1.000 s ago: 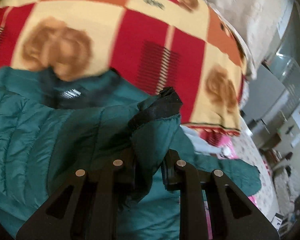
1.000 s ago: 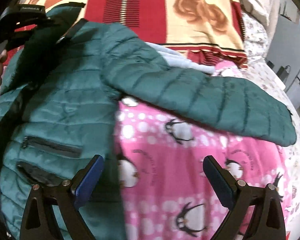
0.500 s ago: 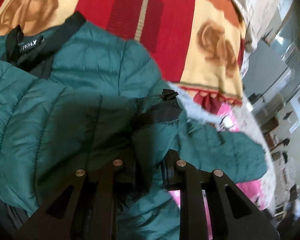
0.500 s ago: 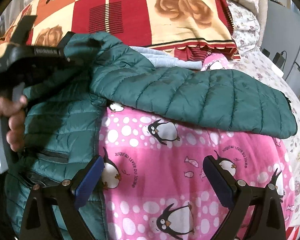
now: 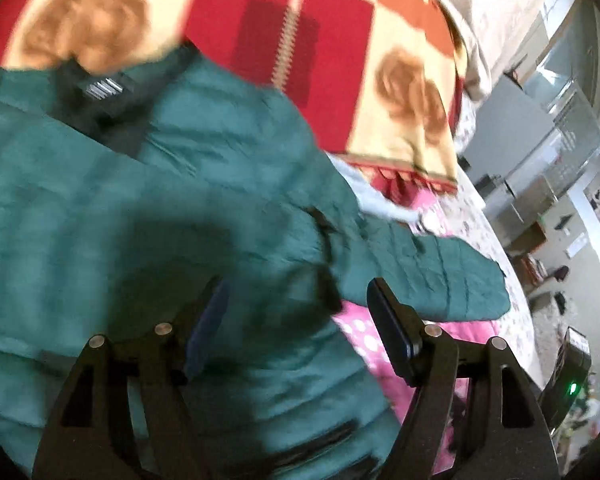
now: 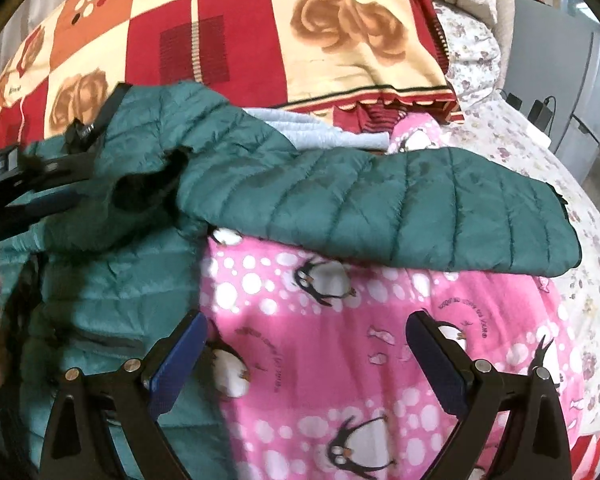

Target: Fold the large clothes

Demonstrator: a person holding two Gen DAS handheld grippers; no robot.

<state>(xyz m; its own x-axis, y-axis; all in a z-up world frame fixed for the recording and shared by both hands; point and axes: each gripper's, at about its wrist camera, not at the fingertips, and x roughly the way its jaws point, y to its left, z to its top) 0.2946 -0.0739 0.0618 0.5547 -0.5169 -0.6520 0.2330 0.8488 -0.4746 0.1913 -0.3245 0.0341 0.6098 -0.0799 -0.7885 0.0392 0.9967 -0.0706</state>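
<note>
A teal quilted puffer jacket (image 5: 180,208) lies on a bed, collar and black label toward the patterned blanket. One sleeve lies folded across its chest, the black cuff (image 5: 326,264) near the right edge. The other sleeve (image 6: 400,208) stretches right over the pink penguin blanket (image 6: 340,320). My left gripper (image 5: 296,320) is open just above the folded sleeve, holding nothing; it also shows in the right wrist view (image 6: 40,196) at the left edge. My right gripper (image 6: 306,356) is open and empty above the pink blanket, beside the jacket's side edge.
A red, orange and cream rose-patterned blanket (image 6: 260,28) covers the far side of the bed. A pale grey cloth (image 6: 312,132) lies between it and the jacket. A flowered sheet (image 6: 540,152) runs to the right edge. Furniture and cabinets (image 5: 540,128) stand beyond.
My left gripper has opened and let go of the sleeve cuff, which now lies on the jacket's chest. My right gripper stayed open and shifted slightly over the pink blanket.
</note>
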